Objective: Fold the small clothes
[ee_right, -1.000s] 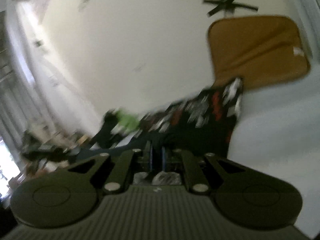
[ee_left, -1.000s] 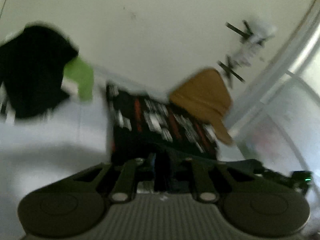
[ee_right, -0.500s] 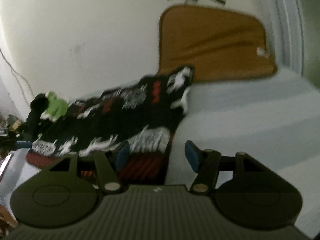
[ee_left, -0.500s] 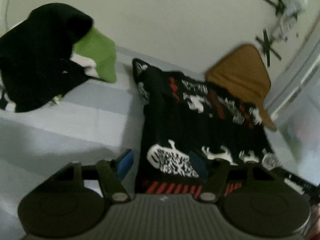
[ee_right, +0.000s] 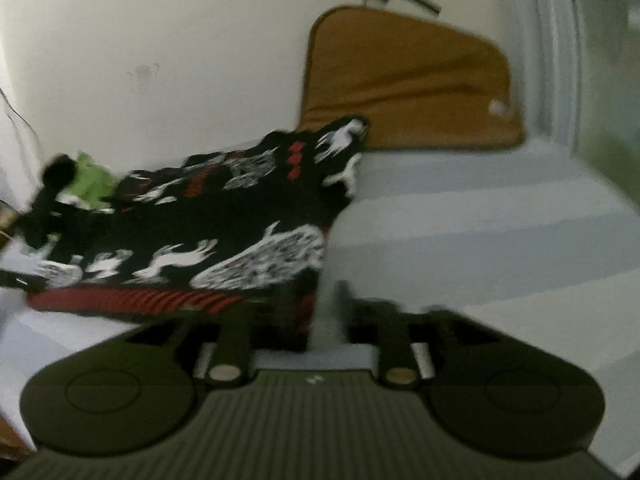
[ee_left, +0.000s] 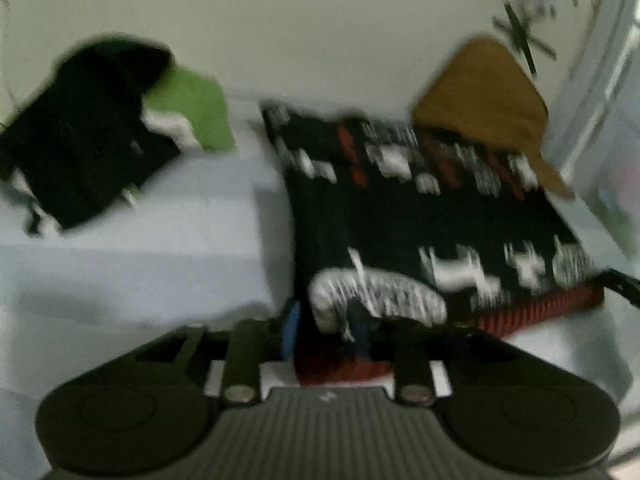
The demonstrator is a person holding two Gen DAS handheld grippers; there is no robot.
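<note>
On the striped bed (ee_left: 140, 240), one black garment (ee_left: 420, 220) with white and red prints lies spread roughly flat, its red ribbed hem nearest the cameras and its far edge touching a brown cushion (ee_left: 480, 96) that leans on the wall. Both tools are at that near hem, one at each corner.

The left tool (ee_left: 326, 332) has just been closing its jaws. The garment's near left corner sits between them, but the blur hides whether the pads actually pinch it, so I cannot tell. The right tool (ee_right: 336, 312) has just been opening its jaws. They stand spread, with bare sheet showing in the gap and the garment's near right corner at the inner finger, not clamped.

I judge the task to be early. This garment looks laid out and ready for a fold, with no crease I can make out. A heap of clothes (ee_left: 80, 140) at the far left of the bed is not yet folded.

Count: two tools, one printed garment, one cushion and one heap. The heap shows at least a black piece and a green piece (ee_left: 192, 116).
</note>
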